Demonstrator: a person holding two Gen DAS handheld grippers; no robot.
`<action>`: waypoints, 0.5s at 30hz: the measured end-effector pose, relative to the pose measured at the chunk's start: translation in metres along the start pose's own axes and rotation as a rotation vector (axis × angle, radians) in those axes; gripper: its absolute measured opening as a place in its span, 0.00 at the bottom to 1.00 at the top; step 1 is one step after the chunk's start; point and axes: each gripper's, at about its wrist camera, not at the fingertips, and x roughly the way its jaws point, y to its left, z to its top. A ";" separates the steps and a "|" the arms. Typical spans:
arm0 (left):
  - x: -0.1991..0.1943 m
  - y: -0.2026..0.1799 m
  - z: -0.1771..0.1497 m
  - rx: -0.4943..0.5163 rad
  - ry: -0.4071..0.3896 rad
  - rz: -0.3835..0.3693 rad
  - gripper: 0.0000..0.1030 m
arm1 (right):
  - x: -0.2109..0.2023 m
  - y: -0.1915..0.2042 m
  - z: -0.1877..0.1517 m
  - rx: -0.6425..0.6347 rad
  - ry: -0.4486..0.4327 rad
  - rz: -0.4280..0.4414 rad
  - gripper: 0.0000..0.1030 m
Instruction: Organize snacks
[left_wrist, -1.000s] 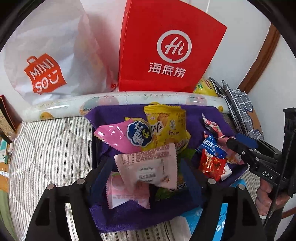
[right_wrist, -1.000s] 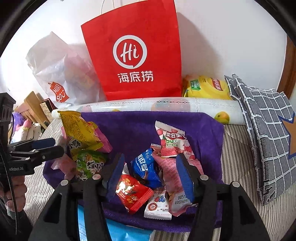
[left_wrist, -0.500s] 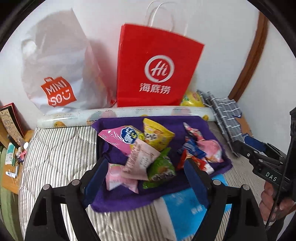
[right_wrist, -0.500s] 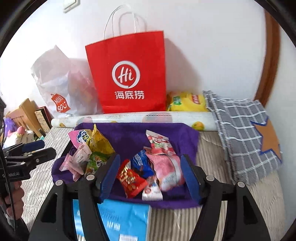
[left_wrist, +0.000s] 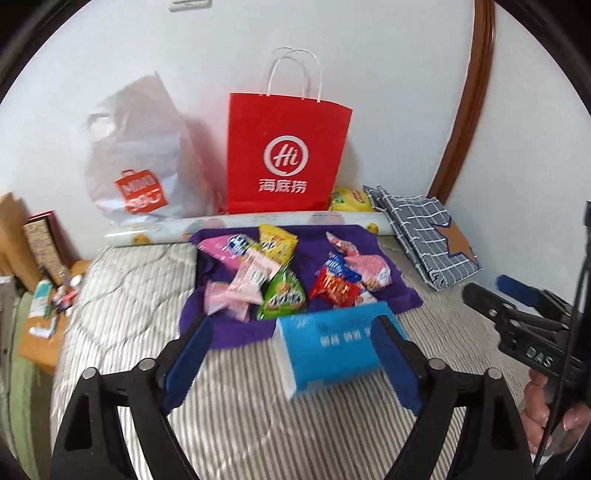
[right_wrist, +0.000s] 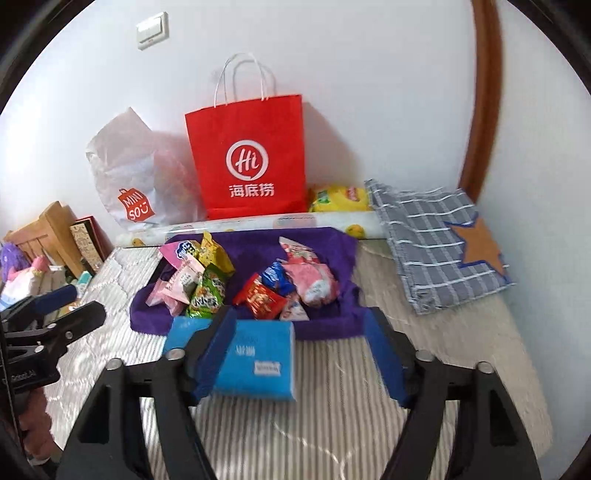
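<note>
- My left gripper (left_wrist: 291, 354) had its jaws wide, having just been opening, and nothing sat clamped between them; the blue tissue pack (left_wrist: 332, 345) lay on the bed below, seen between the blue pads (left_wrist: 186, 356) but not pressed.
- My right gripper (right_wrist: 301, 354) also had wide jaws that had just been opening, with nothing gripped; only the striped bedcover (right_wrist: 332, 406) and the edge of the tissue pack showed in the gap.
- The snacks lay on a purple cloth (left_wrist: 229, 332) spread on the bed, in two loose heaps.
- The left heap held a pink packet (left_wrist: 221, 249), a yellow packet (left_wrist: 277, 245), a pale pink packet (left_wrist: 251, 280) and a green packet (left_wrist: 282, 295), overlapping one another.
- The right heap held a red packet (left_wrist: 334, 290), a blue packet (left_wrist: 338, 267) and a pink-and-white packet (left_wrist: 369, 267), touching one another and well apart from the left heap.
- The tissue pack rested at the near edge of the cloth, just in front of the green packet.
- Behind the cloth lay a patterned roll (right_wrist: 280, 223), and behind that a red paper bag (right_wrist: 251, 158) stood upright against the wall beside a white plastic bag (right_wrist: 125, 173).
- A yellow bag (right_wrist: 340, 197) lay right of the red one, next to a checked grey cloth (right_wrist: 436, 247) with a star patch.
</note>
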 end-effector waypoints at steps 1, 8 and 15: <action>-0.009 -0.001 -0.006 -0.006 -0.010 0.003 0.90 | -0.008 0.000 -0.005 -0.002 -0.008 0.002 0.82; -0.057 -0.011 -0.039 -0.019 -0.084 0.013 1.00 | -0.057 -0.002 -0.036 0.012 -0.069 -0.002 0.97; -0.085 -0.028 -0.065 -0.004 -0.098 0.019 1.00 | -0.093 -0.005 -0.062 0.020 -0.099 -0.014 1.00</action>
